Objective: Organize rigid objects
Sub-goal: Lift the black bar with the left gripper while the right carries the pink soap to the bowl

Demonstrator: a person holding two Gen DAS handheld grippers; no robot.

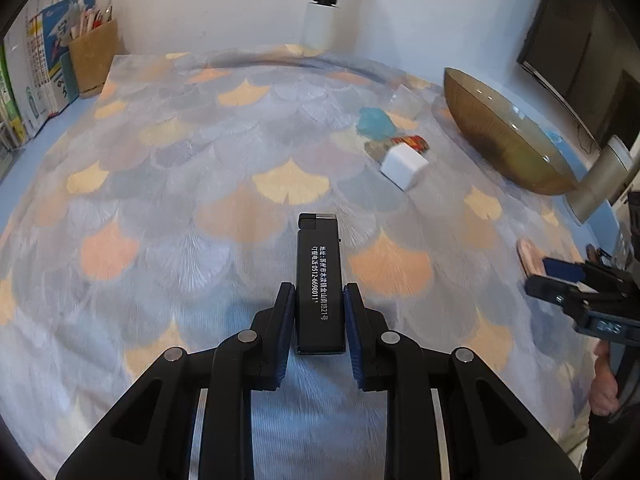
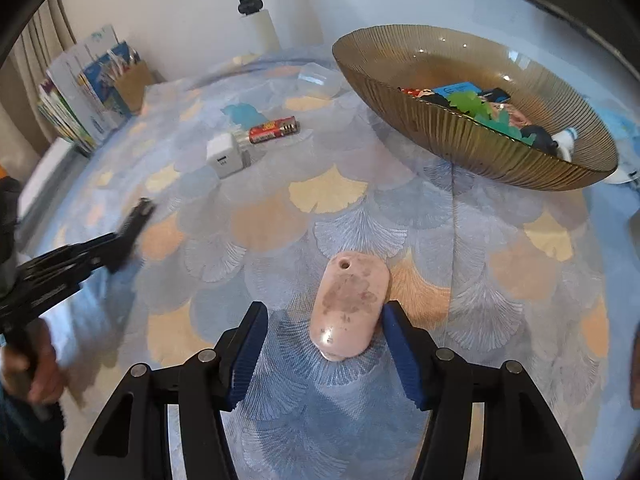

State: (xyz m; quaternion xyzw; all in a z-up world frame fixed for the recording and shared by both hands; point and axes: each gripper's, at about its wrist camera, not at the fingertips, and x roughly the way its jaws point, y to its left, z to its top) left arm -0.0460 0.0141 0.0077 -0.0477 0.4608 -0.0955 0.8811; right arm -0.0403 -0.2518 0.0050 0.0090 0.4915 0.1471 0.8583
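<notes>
Amber bowl (image 2: 460,140) at the cloth's far right corner is filling (several bits in already). Left gripper (image 1: 319,312) is clamping a black lighter (image 1: 319,280); right gripper (image 2: 324,340), jaws half open, is straddling a pink stone (image 2: 350,308) near the front edge; charger (image 2: 224,156) and battery (image 2: 274,130) are waiting mid-cloth.

I count one ribbed amber glass bowl (image 2: 460,136), far right, holding several small items I can't number. On the cloth: one white cube charger (image 2: 225,155), one red printed lighter (image 2: 274,131), one pink oval stone (image 2: 348,310), one black slim lighter (image 1: 319,280) with white lettering.
</notes>
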